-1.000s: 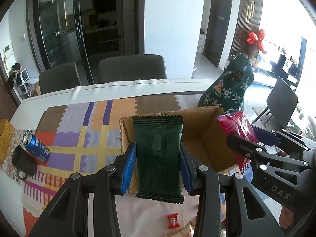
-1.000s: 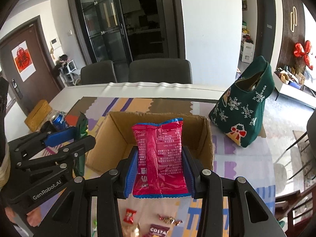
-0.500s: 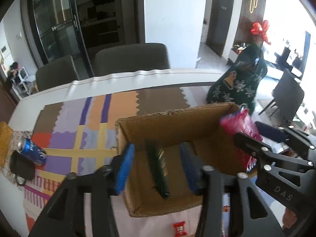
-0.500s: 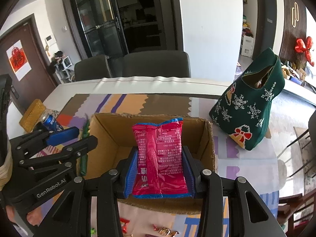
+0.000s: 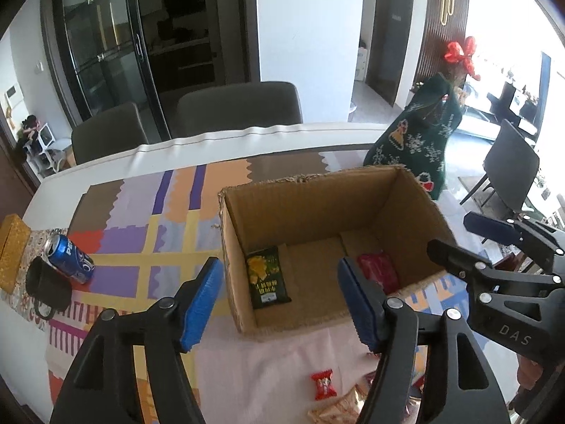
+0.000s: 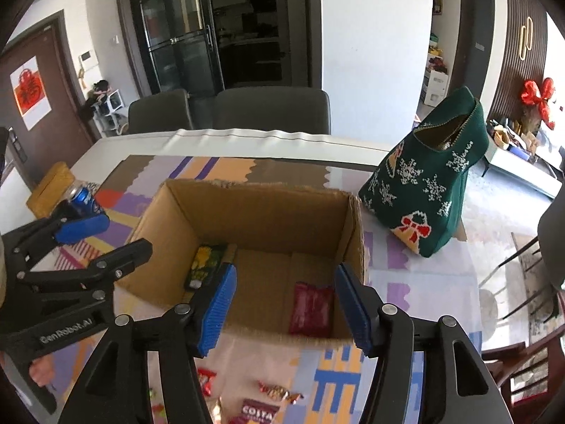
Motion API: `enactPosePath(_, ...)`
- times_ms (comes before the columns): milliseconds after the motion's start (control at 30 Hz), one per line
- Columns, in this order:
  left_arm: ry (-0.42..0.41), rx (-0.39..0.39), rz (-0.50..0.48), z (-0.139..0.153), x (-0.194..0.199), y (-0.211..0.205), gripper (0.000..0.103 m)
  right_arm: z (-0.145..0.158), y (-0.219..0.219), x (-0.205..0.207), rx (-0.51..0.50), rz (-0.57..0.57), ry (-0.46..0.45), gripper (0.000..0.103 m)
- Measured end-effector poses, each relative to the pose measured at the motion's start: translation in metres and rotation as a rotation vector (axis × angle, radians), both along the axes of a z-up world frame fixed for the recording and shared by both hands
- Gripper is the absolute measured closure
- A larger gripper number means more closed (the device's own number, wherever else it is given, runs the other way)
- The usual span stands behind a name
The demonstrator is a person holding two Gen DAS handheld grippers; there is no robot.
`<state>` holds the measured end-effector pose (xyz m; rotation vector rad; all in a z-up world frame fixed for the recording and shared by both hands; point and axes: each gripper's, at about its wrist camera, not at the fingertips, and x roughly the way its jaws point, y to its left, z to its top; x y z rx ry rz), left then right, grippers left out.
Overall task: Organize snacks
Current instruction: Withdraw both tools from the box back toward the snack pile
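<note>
Both packets dropped into box [image 5: 317, 190]; only right wrist shows Costa sachet [image 6: 257, 412]

Both wrist cameras looked steeply down along their own blue-padded tongs, close above the near rim of the open brown cardboard box [image 5: 317, 212] [image 6: 247, 219]. The left sat left, the right right; both shared the box and far grey chairs [image 5: 240, 106] [image 6: 272, 109].
</note>
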<state>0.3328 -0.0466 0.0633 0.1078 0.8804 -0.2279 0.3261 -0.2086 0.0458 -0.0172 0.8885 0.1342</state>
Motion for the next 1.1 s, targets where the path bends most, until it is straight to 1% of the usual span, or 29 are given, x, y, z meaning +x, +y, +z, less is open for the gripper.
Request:
enactPosePath(167,-0.009,-0.003,-0.028,0.008,-0.024,-0.001,0.032,0.005,-0.001,-0.021,0.002,0.013,0.007,0.042)
enactPosePath(300,-0.009,0.011,-0.051,0.011,-0.041,-0.004,0.03,0.008,-0.002,-0.036,-0.023,0.024,0.022,0.042)
enactPosePath(567,0.017,0.037,-0.108,0.008,-0.072,-0.011,0.029,0.0,-0.005,-0.064,-0.054,0.063,0.088,0.042)
enactPosePath(767,0.051,0.062,-0.148,-0.001,-0.091,-0.017,0.028,-0.011,-0.009,-0.082,-0.038,0.073,0.151,0.042)
enactPosePath(900,0.086,0.093,-0.179,-0.012,-0.101,-0.022,0.028,-0.022,-0.011,-0.092,-0.047,0.082,0.199,0.042)
enactPosePath(1100,0.143,0.112,-0.212,-0.029,-0.108,-0.026,0.028,-0.038,-0.014,-0.105,-0.061,0.083,0.256,0.042)
